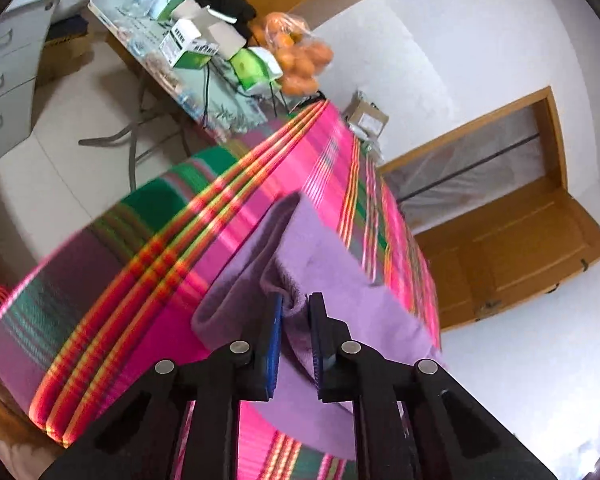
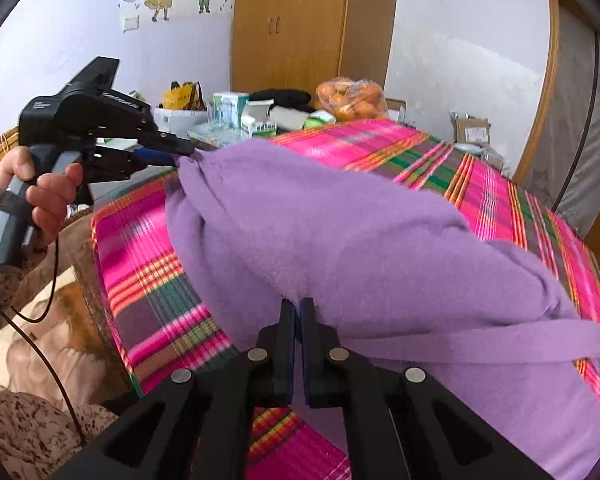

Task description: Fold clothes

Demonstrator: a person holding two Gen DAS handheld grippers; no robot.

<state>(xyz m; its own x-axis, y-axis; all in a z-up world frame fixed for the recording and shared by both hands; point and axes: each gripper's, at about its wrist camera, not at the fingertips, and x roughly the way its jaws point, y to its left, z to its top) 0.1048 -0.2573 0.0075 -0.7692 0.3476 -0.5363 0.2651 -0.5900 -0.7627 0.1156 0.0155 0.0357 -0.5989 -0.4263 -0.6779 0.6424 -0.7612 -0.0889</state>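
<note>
The right gripper point(image 2: 299, 306) has its jaws pressed almost together on a pinch of the purple garment point(image 2: 340, 232), the cloth bunched at the fingertips. The left gripper point(image 1: 296, 304) stands slightly wider, its blue-padded fingers point(image 1: 275, 320) clamped on a thick fold of the same garment; in the right wrist view it shows at 10 o'clock, held by a hand point(image 2: 40, 188), gripping the garment's far corner. The garment hangs stretched between the two grippers and drapes down onto the pink plaid blanket point(image 2: 148, 272), with a loose strip trailing toward 4 o'clock. The blanket's near edge runs from 9 to 6 o'clock, and bare plaid lies open at 1 to 3 o'clock beyond the garment. Past the blanket's far edge at 12 o'clock a cluttered table point(image 1: 220, 108) carries boxes point(image 1: 188, 48) and a bag of oranges point(image 2: 350, 98), just beside the blanket. A wooden wardrobe point(image 2: 292, 20) stands behind.
</note>
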